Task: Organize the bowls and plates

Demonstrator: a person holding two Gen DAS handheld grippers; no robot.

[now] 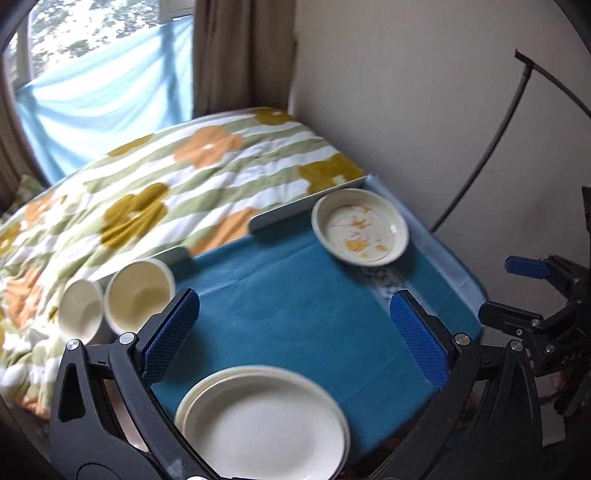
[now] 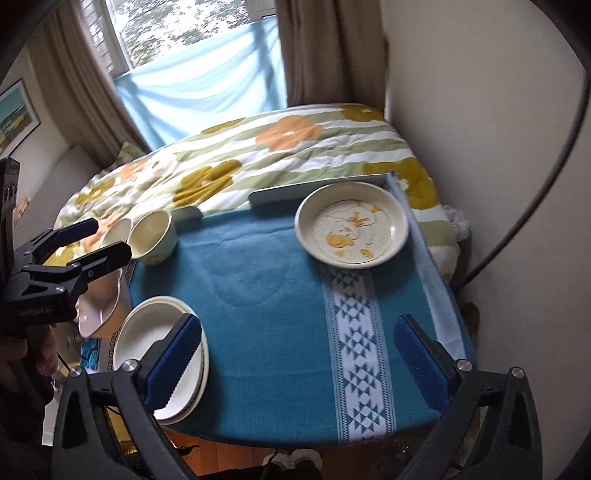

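My left gripper (image 1: 295, 332) stood with its jaws spread wide and nothing between the blue pads (image 1: 171, 334) but teal cloth. My right gripper (image 2: 299, 365) gaped the same way, also empty.

Just below my left jaws lay the stack of white plates (image 1: 264, 424), its near edge cut off by the frame. From the right side, my left-hand pad hid part of that stack (image 2: 147, 332). Beyond the tip of my left gripper's left finger sat two cream bowls (image 1: 138, 297), touching each other and blurred; the outer one (image 1: 80, 310) was half hidden by its neighbour. Far ahead of both jaws, toward the right, rested the shallow dish with orange figures (image 1: 360, 227); the pattern was too smeared to read.

All of it sat on the teal cloth (image 2: 258, 295) with a white patterned band (image 2: 354, 332) running toward my right jaws. A pale rail (image 2: 321, 188) edged the far side. Behind it lay a flowered quilt (image 2: 258, 158), then curtains (image 2: 310, 48) and a window (image 2: 177, 29). A black cable (image 2: 546, 155) arced along the wall on the right.
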